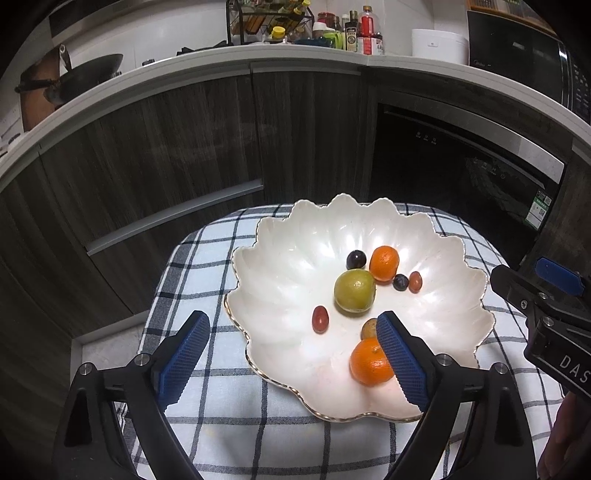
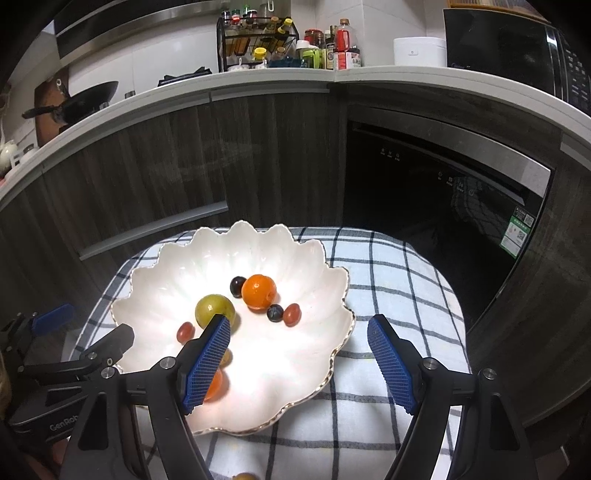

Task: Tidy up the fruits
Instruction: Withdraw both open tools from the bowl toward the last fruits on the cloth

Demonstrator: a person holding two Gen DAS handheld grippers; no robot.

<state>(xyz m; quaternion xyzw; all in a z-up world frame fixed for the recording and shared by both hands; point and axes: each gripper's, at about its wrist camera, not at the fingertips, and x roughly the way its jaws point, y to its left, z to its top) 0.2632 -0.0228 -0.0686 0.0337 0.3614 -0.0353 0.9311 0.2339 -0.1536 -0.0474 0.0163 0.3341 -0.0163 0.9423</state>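
Both tongs spread wide, gripping nothing: left tongs (image 1: 291, 354) straddling near-left rim of scalloped dish (image 1: 280, 236), right tongs (image 2: 299, 360) straddling near-right rim; bare checked cloth (image 2: 399, 280) right of dish

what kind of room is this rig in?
A home kitchen, most likely: a wok on the countertop, a rack of seasoning bottles, and a built-in dishwasher or oven under the counter.

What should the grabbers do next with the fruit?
Probably reach for the small yellowish fruit on the checked cloth, below the white dish. Both the left gripper and right gripper are open and empty, and the other fruits already lie in the dish.
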